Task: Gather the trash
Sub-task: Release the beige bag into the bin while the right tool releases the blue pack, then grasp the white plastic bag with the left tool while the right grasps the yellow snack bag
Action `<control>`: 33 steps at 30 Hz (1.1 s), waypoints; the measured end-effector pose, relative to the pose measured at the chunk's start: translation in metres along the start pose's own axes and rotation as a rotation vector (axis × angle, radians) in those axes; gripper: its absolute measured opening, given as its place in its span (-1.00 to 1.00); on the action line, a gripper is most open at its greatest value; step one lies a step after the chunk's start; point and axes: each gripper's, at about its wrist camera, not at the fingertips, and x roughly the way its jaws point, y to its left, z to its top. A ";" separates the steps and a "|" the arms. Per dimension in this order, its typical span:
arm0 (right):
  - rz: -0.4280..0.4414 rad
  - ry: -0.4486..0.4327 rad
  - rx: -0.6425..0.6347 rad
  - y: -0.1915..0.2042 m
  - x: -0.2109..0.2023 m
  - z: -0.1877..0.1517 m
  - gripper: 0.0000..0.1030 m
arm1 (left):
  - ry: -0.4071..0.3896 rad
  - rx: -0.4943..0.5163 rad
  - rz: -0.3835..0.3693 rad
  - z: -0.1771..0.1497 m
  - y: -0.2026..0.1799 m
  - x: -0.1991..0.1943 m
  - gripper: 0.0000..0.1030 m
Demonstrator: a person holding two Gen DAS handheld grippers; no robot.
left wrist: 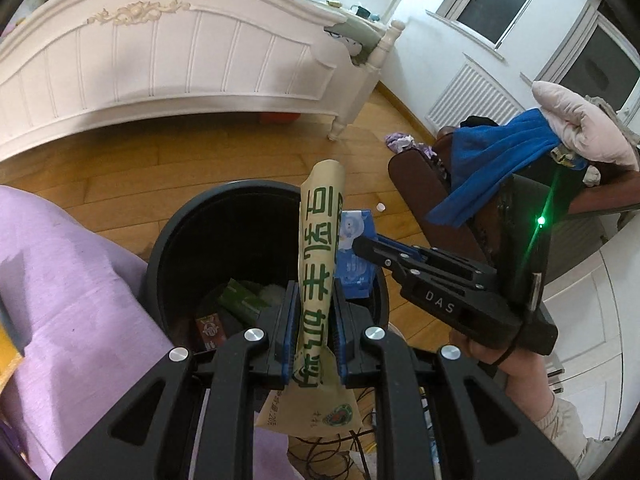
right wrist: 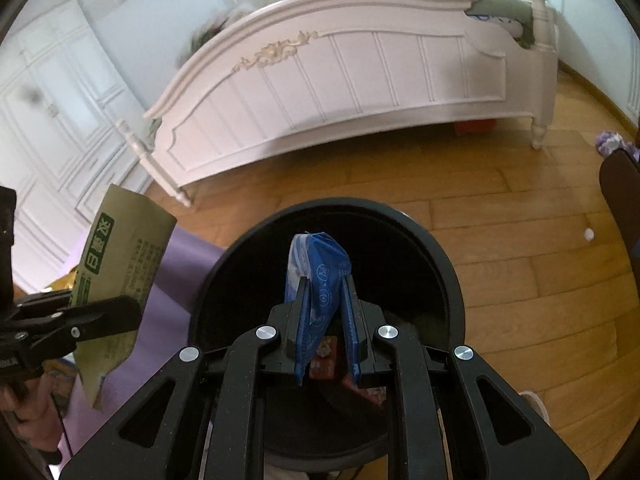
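My left gripper [left wrist: 314, 300] is shut on a tan paper wrapper [left wrist: 320, 248] with green characters and holds it upright over the near rim of a black round trash bin [left wrist: 180, 232]. My right gripper [right wrist: 326, 284] is shut on a blue plastic packet [right wrist: 320, 276] and holds it above the bin's [right wrist: 444, 276] dark opening. In the left wrist view the right gripper [left wrist: 360, 246] comes in from the right with the blue packet [left wrist: 354, 240] beside the wrapper. In the right wrist view the left gripper [right wrist: 120, 312] and wrapper [right wrist: 120, 264] show at the left. Wrappers [left wrist: 240, 300] lie inside the bin.
A white bed footboard [left wrist: 160, 64] stands across the wood floor [left wrist: 120, 168] behind the bin. A purple cloth [left wrist: 68, 288] lies left of the bin. A brown chair [left wrist: 440, 200] with a blue towel [left wrist: 492, 160] stands on the right. A small white scrap [right wrist: 589, 234] lies on the floor.
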 end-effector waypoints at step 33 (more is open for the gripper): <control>0.171 0.002 -0.117 0.091 -0.039 0.003 0.38 | -0.219 -0.098 0.161 -0.051 0.023 -0.137 0.37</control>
